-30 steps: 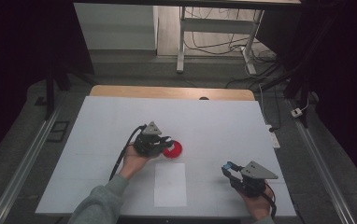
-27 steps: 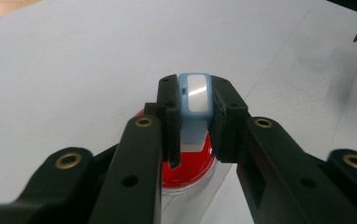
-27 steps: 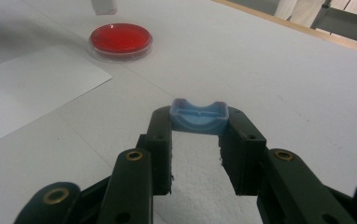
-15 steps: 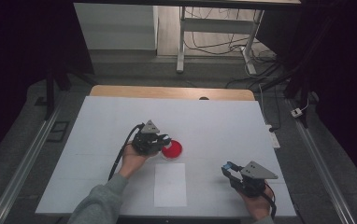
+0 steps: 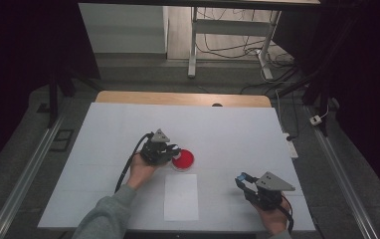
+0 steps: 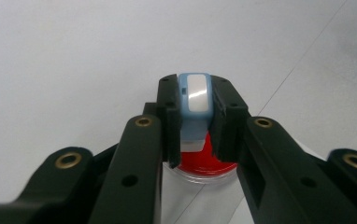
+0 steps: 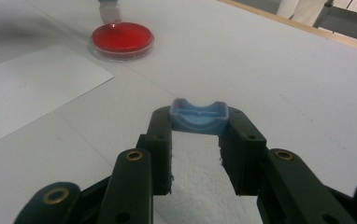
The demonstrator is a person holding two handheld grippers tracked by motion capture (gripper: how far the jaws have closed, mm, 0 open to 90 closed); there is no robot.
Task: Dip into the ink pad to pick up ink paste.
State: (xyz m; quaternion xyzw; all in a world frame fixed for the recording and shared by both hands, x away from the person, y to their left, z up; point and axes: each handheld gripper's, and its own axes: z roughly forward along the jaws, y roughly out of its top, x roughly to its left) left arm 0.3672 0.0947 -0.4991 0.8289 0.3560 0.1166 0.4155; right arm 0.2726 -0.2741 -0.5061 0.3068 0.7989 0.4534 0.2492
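A round dish of red fill (image 5: 184, 159) sits mid-table. My left gripper (image 5: 173, 151) reaches it from the left, shut on a small blue-and-white piece (image 6: 194, 98) whose white lower end hangs over the red dish (image 6: 207, 167). In the right gripper view that piece (image 7: 109, 10) stands at the far rim of the dish (image 7: 122, 39); whether it touches I cannot tell. My right gripper (image 5: 241, 179) rests near the front right, shut on a light blue cap-like piece (image 7: 199, 116), just above the table.
A white paper sheet (image 5: 180, 196) lies in front of the dish, between the two hands, and also shows as a sheet (image 7: 27, 88) in the right gripper view. The white table top (image 5: 237, 129) ends in a wooden strip (image 5: 178, 98) at the back. Cables trail from both grippers.
The left gripper has tipped and shifted slightly at the dish, its grey plate now showing. The right gripper has stayed still.
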